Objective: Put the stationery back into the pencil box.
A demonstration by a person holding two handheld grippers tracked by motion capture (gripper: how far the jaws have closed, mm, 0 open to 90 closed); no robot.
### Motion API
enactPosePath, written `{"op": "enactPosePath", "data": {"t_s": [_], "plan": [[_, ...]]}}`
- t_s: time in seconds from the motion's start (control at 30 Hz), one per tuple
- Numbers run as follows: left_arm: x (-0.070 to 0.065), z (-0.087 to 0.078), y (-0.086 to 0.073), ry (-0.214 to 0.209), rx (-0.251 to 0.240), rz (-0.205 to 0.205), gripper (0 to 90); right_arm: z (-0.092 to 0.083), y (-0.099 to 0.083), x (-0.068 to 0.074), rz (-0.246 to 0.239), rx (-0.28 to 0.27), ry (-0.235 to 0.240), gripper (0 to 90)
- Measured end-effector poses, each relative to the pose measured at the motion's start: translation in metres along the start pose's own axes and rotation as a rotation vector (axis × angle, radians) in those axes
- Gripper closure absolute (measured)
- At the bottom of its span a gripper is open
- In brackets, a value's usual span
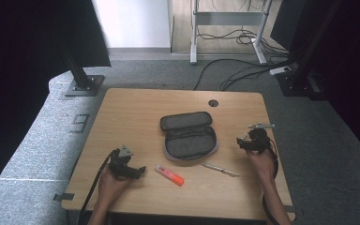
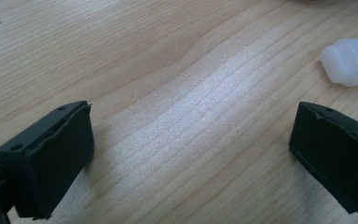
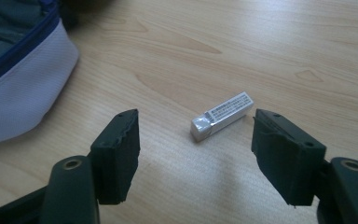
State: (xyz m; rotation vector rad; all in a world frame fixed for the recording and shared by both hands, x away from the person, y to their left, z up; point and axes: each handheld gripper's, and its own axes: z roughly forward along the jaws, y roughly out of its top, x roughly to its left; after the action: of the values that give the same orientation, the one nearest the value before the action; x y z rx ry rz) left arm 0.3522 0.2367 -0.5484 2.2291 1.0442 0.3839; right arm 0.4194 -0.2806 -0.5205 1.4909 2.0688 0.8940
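An open grey pencil case (image 1: 187, 136) lies in the middle of the wooden table (image 1: 136, 112). In front of it are an orange highlighter with a pale cap (image 1: 169, 175) and a slim pen (image 1: 220, 169). My left gripper (image 1: 139, 170) rests at the front left, open, jaws pointing toward the highlighter. In the left gripper view the gripper (image 2: 193, 112) holds nothing, and the highlighter's pale cap (image 2: 352, 60) lies beyond its right jaw. My right gripper (image 1: 240, 141) is right of the case, also open. In the right gripper view a small white eraser (image 3: 221, 115) lies just ahead of the gripper (image 3: 198, 121), between the jaws.
The pencil case's pale edge and blue zip (image 3: 18, 93) sit at the left of the right gripper view. A round cable hole (image 1: 213, 103) is at the table's far side. Dark stands (image 1: 82, 77) and floor cables (image 1: 243, 37) lie beyond the table.
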Motion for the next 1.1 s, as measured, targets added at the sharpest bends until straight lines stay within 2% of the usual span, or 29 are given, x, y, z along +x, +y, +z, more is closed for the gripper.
{"op": "enactPosePath", "data": {"t_s": [0.13,0.43,0.7,1.0,1.1], "plan": [[0.0,0.0,0.0,-0.001,-0.002,0.002,0.3,0.006,0.003,0.0,0.002,0.008,-0.008,34.7],[0.0,0.0,0.0,-0.004,-0.002,0.005,1.0,0.017,0.007,-0.003,-0.001,0.04,-0.057,37.6],[0.0,0.0,0.0,-0.004,-0.002,0.005,1.0,0.026,0.006,-0.003,0.002,0.049,-0.057,40.9],[0.0,0.0,0.0,-0.005,-0.003,0.005,1.1,0.033,0.006,-0.002,-0.039,0.068,-0.063,54.3],[0.0,0.0,0.0,-0.004,-0.002,0.005,1.1,0.033,0.005,-0.003,-0.037,0.059,-0.058,60.8]]}}
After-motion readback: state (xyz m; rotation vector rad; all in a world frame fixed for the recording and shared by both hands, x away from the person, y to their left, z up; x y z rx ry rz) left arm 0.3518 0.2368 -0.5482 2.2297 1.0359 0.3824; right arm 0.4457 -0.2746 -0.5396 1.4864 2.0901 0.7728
